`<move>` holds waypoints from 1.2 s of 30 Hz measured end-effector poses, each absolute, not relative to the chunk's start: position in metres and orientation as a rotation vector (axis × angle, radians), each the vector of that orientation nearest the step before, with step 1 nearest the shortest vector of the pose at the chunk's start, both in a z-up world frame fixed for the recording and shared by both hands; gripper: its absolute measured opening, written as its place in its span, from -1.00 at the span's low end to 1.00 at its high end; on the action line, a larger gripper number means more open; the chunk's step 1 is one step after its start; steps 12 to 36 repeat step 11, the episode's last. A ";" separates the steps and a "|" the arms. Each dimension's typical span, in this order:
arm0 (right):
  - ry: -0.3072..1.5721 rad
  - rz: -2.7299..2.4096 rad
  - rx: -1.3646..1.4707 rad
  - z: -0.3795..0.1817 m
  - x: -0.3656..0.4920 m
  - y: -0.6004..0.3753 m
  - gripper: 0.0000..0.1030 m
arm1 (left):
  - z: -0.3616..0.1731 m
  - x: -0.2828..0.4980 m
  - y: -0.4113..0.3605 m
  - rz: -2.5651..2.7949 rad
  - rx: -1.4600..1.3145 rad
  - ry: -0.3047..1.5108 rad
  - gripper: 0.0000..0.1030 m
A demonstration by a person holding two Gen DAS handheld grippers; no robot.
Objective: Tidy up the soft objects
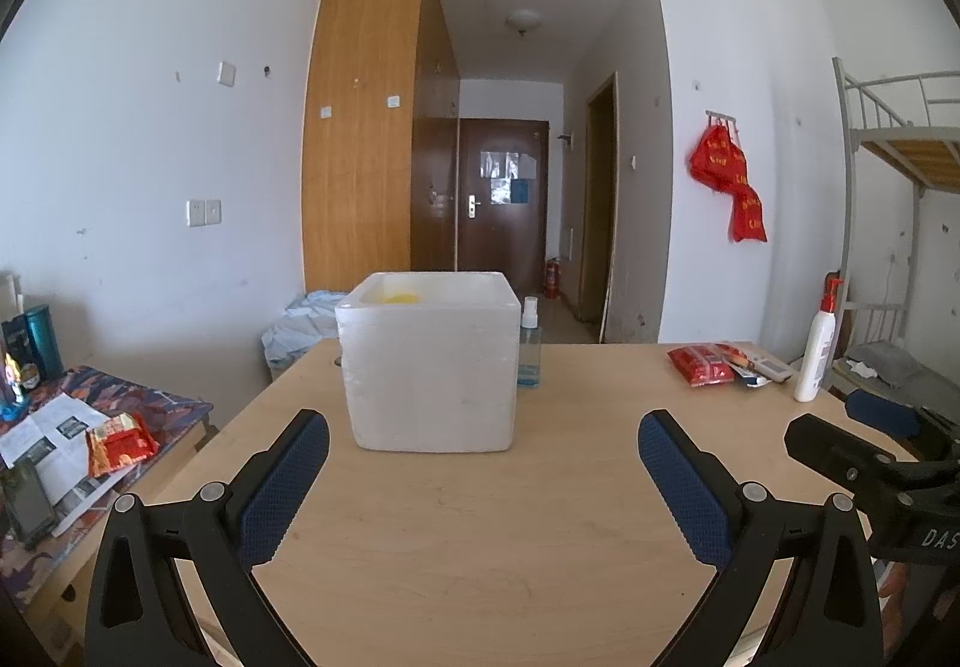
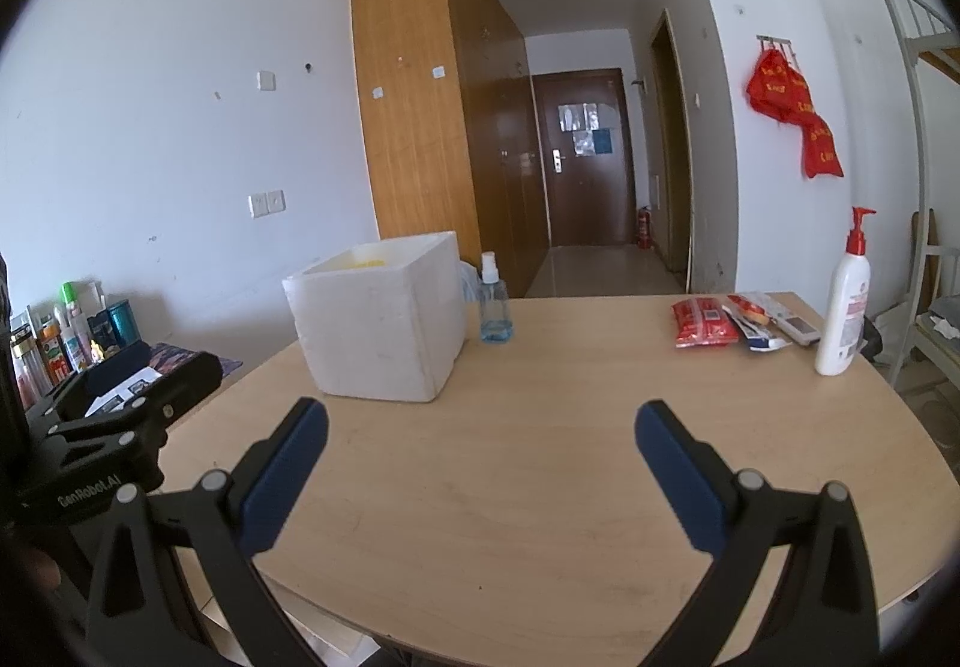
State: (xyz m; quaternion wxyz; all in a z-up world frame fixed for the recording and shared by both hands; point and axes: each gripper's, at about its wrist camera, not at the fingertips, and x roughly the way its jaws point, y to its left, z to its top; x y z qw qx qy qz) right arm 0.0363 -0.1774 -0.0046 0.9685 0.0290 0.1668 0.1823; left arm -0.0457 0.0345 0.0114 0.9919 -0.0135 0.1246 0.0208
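A white foam box [image 1: 429,364] stands on the wooden table [image 1: 480,517], and something yellow [image 1: 401,298] shows inside near its rim. My left gripper [image 1: 483,424] is open just in front of the box, nothing between its blue pads. In the right wrist view the foam box [image 2: 378,316] sits to the left, and my right gripper [image 2: 480,418] is open and empty over bare table [image 2: 510,487]. A red soft packet [image 2: 702,322] lies at the far right of the table; the left wrist view shows the same red packet [image 1: 699,364].
A clear spray bottle [image 1: 529,346] stands right of the box. A white pump bottle [image 2: 843,307], a remote and small packets [image 2: 774,325] lie at the table's far right. A side surface at left holds bottles, papers and a red snack bag [image 1: 120,442]. A bunk bed frame [image 1: 888,138] stands right.
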 end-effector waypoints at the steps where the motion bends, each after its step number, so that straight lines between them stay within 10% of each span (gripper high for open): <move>1: 0.338 0.370 0.059 -0.004 0.036 -0.178 1.00 | 0.012 -0.045 0.035 0.041 -0.027 0.250 1.00; 36: 0.342 0.372 0.057 -0.004 0.037 -0.176 1.00 | 0.014 -0.047 0.035 0.045 -0.035 0.255 1.00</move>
